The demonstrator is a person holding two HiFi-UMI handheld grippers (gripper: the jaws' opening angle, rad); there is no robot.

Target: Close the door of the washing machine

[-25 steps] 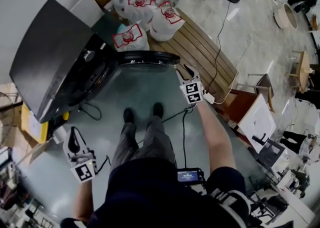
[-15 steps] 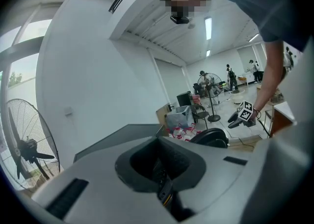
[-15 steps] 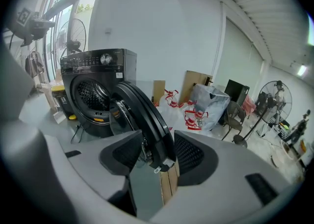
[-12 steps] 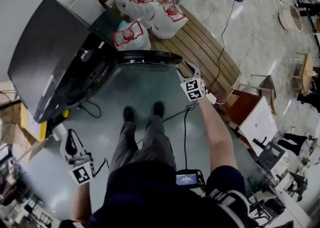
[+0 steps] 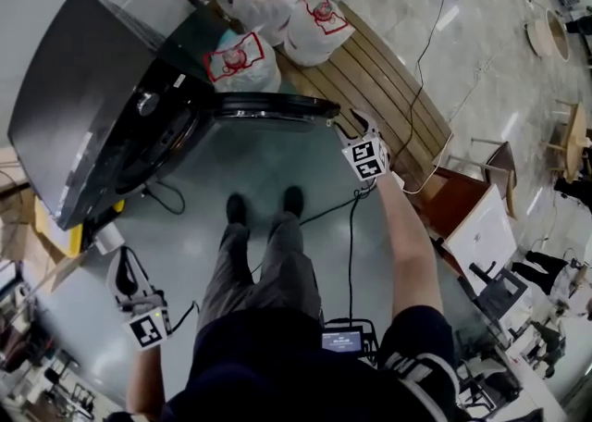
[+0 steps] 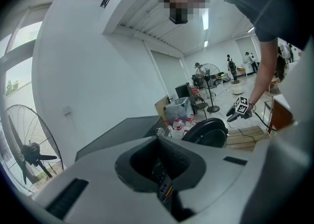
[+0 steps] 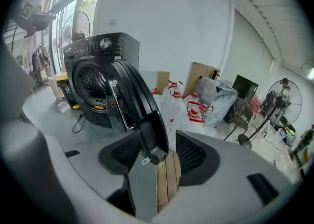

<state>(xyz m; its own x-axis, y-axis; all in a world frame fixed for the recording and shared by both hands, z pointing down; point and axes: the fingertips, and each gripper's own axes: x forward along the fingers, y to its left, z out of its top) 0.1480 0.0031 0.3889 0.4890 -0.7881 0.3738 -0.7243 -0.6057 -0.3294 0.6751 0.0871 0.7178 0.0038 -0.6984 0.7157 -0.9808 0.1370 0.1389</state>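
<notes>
- Washing machine (image 5: pixel 102 105): boxy black front-loader with a glossy top; its perforated metal drum (image 7: pixel 93 83) is exposed.
- Door (image 5: pixel 268 107): round, dark and thick-rimmed, swung wide open over the smooth grey floor (image 5: pixel 268 170).
- Right gripper (image 5: pixel 354 124): its grey jaws have just been opening and stand wide. The door's free edge sits between them, ungripped.
- Left gripper (image 5: pixel 127 258): jaws together, holding nothing, well apart from the door.

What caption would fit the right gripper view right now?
Right gripper, jaws just opened wide, straddling the free edge of the open washing machine door without gripping; black washing machine behind.
</notes>
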